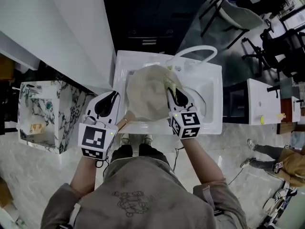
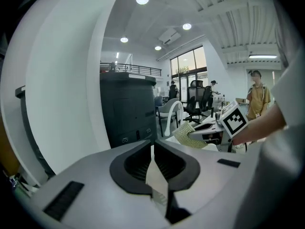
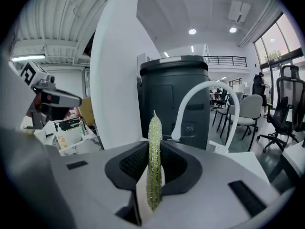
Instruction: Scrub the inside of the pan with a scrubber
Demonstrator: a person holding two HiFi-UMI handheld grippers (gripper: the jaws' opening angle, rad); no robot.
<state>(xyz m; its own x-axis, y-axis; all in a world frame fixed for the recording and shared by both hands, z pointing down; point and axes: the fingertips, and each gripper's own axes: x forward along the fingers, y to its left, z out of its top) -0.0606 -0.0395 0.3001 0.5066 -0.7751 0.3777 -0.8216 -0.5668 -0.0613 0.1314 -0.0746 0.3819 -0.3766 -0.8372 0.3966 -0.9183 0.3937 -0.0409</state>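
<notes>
A round pale beige pan (image 1: 147, 92) sits tilted over the white sink (image 1: 212, 123). My right gripper (image 1: 174, 93) reaches over the pan's right side and is shut on a flat yellow-green scrubber (image 1: 170, 84). In the right gripper view the scrubber (image 3: 153, 161) stands on edge between the jaws of that gripper (image 3: 153, 175). My left gripper (image 1: 113, 97) lies just off the pan's left edge; whether it touches the pan I cannot tell. The left gripper (image 2: 153, 162) has its jaws shut together. From it I see the scrubber (image 2: 187, 134) off to the right.
A white arched faucet (image 1: 196, 50) rises at the sink's back. Behind it stands a dark bin (image 3: 174, 99). A marble-patterned stand (image 1: 43, 113) is to the left, a white wall (image 1: 62, 27) beyond it. Office chairs (image 1: 267, 42) and a person (image 1: 281, 163) are to the right.
</notes>
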